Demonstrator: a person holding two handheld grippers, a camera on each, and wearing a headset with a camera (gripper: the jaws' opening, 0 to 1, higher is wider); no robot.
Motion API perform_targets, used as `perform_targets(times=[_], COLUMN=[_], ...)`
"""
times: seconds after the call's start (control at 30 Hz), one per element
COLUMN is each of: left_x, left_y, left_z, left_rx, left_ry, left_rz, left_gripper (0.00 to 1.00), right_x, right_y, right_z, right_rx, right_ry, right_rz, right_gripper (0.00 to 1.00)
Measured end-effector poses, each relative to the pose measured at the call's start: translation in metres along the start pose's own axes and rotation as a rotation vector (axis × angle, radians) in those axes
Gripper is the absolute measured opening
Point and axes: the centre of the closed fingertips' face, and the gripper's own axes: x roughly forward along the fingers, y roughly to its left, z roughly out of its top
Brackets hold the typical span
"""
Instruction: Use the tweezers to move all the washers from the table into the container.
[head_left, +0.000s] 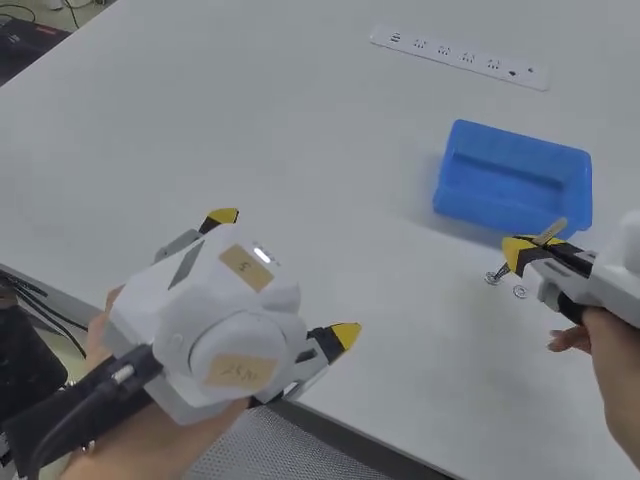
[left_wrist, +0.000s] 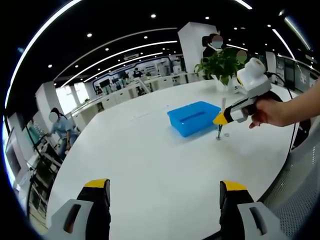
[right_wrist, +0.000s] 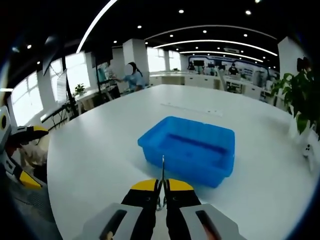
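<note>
White table (head_left: 300, 150) | blue rectangular container (head_left: 515, 178) | silver ring washer (head_left: 519, 291) | thin tweezers (right_wrist: 162, 167)

the white table (head_left: 250, 120) bears a blue container (head_left: 515, 178), small washers (head_left: 519, 291) just beside it, and a power strip (head_left: 460, 57).

A broad white worktable (head_left: 250, 130) carried a white power strip (head_left: 460, 57) near its far edge. The hall around it was open-plan, its dark ceiling crossed by long curved light strips (right_wrist: 215, 41) and dotted with small spotlights (left_wrist: 89, 35). A white square column (left_wrist: 192, 42) stood behind a leafy potted plant (left_wrist: 222, 65). Daylight came through tall windows (right_wrist: 75, 67), and rows of desks (left_wrist: 120, 97) ran beyond.
</note>
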Motion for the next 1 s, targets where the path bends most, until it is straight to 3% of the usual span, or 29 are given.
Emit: perform_targets(times=[0.63,1.0], left_x=[0.001,0.000], left_y=[-0.003,-0.003], left_z=[-0.001,0.000], left_rx=[0.012,0.002], left_ry=[0.011,0.005], left_rz=[-0.011,-0.012], left_gripper=[0.93,0.93], right_x=[-0.016,-0.022], right_y=[0.010,0.005], right_z=[0.029,0.062], right_rx=[0.057,0.069], right_ry=[-0.050,-0.114], right_rz=[0.013,0.026], right_gripper=[0.02,0.02])
